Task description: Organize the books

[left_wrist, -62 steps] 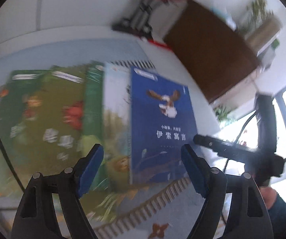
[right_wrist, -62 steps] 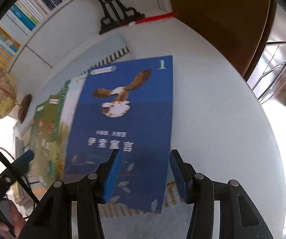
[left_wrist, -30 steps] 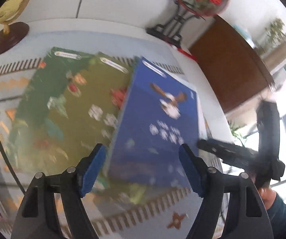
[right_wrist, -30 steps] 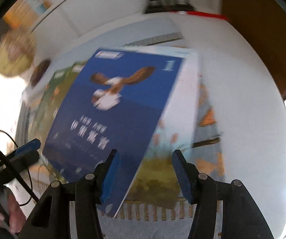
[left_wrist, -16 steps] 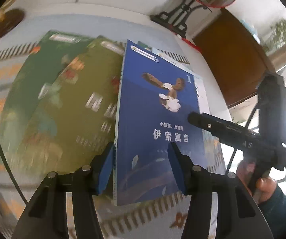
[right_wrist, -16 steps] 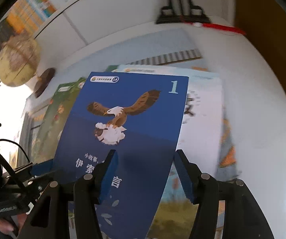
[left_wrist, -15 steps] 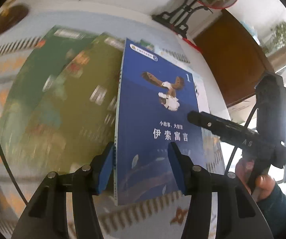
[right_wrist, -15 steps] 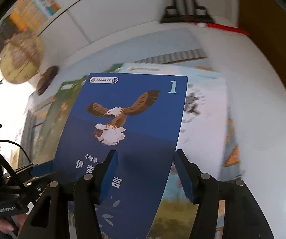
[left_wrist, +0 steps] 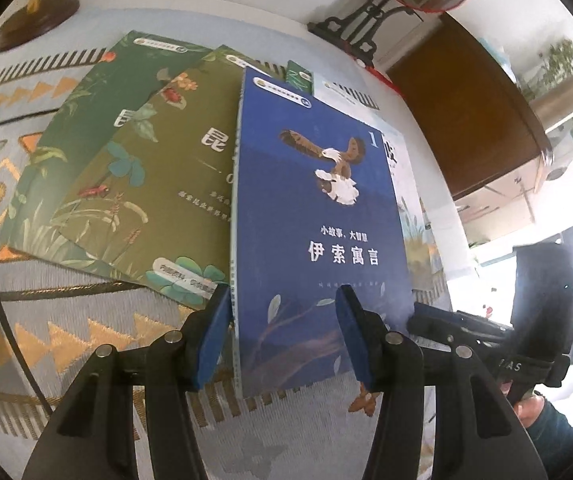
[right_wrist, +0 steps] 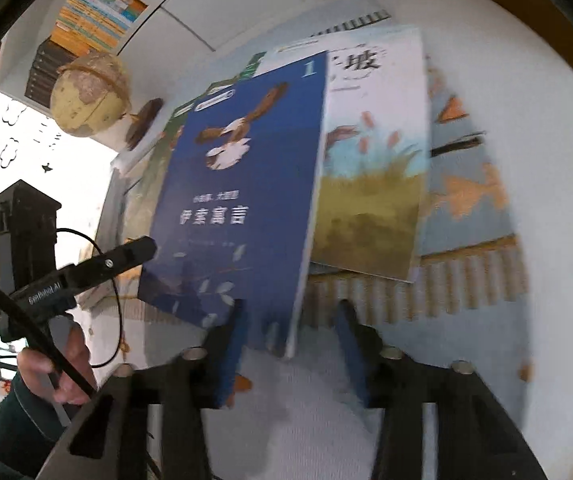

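The blue book [left_wrist: 318,216] lies atop the fanned books on the mat [left_wrist: 86,320], its near end raised. The left claw [left_wrist: 282,336] straddles its near left corner, pads apparently unpressed. The right claw [right_wrist: 290,356] has just been closing around the near right corner; grip unclear.

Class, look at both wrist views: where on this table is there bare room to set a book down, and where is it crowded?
Free: the patterned mat in front of the olive book, and the white tabletop right of the pale reed-cover book. Crowded: the middle, where the blue eagle book overlaps the others, and by the globe.
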Available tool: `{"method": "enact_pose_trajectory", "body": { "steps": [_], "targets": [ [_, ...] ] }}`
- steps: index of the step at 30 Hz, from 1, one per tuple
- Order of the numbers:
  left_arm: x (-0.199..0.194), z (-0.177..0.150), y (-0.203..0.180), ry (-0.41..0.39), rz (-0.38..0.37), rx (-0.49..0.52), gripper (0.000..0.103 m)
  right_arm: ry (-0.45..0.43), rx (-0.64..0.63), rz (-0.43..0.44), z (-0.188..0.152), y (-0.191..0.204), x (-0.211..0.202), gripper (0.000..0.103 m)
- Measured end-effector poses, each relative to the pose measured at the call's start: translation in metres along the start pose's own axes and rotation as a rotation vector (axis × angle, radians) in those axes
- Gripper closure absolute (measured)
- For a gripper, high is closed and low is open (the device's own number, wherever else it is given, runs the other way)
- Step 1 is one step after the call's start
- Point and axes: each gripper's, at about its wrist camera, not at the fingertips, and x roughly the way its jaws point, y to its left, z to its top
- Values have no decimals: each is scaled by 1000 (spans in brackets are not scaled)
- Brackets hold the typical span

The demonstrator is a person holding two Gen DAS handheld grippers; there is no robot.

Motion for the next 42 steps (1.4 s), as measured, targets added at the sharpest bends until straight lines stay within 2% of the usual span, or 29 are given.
{"method": "enact_pose_trajectory", "body": {
  "steps": [1, 3, 4, 5, 7, 8, 10, 12, 15, 17, 20, 23, 24, 25, 27, 30, 32, 34, 38, 39, 41, 42],
  "targets": [
    [1, 0, -2, -2, 6, 5, 53, -11, -16, 2, 0, 3, 3, 73],
    [-3, -1, -2, -14, 8, -13, 53, -23, -32, -8, 3, 12, 9, 72],
    [-8, -1, 0, -23, -18, -22, 53, -17, -22, 11, 4, 13, 8, 72],
    [-15, -2, 3, -33, -74, -37, 53, -21, 7, 70, 3, 8, 1, 72],
    [-23, -1, 11, -22, -228, -119, 53, -50, 97, 257, 4, -2, -15, 73],
    [-23, -1, 13, -16, -257, -135, 53, -56, 136, 345, 6, -7, -21, 73],
    [-13, -1, 17, 7, -293, -166, 53, -63, 167, 453, 11, -13, -23, 73],
    [3, -2, 16, 48, -322, -191, 53, -37, 168, 437, 15, -16, -9, 73],
    [13, -2, 0, 51, -221, -116, 53, 33, 158, 330, 18, -17, 28, 74],
    [13, 0, 2, 48, -217, -124, 53, 22, 147, 310, 19, -17, 33, 74],
    [6, 6, 9, 27, -284, -185, 53, 5, 190, 370, 23, -23, 29, 74],
    [-2, 10, 7, 10, -396, -228, 53, -6, 200, 331, 27, -23, 23, 69],
    [-4, 12, 4, 6, -405, -228, 53, 13, 223, 350, 27, -25, 25, 59],
    [-6, 14, 1, 2, -406, -218, 53, 27, 260, 389, 28, -29, 30, 56],
    [-6, 17, -4, 5, -406, -207, 53, 30, 320, 479, 30, -36, 35, 55],
    [-6, 19, -2, 0, -415, -230, 53, 38, 385, 559, 35, -42, 41, 54],
    [-5, 20, 2, -3, -423, -252, 53, 32, 437, 606, 35, -47, 47, 57],
    [-4, 20, 5, -5, -418, -255, 53, 41, 459, 624, 31, -50, 47, 74],
    [-4, 21, 10, -7, -471, -304, 53, 73, 499, 702, 21, -53, 44, 76],
    [-4, 22, 9, -10, -477, -306, 53, 99, 481, 682, 19, -49, 43, 73],
    [-4, 23, 6, -7, -487, -297, 53, 145, 470, 648, 15, -42, 48, 56],
    [-4, 24, 4, -2, -493, -292, 53, 148, 478, 663, 14, -41, 49, 51]
  ]
}}
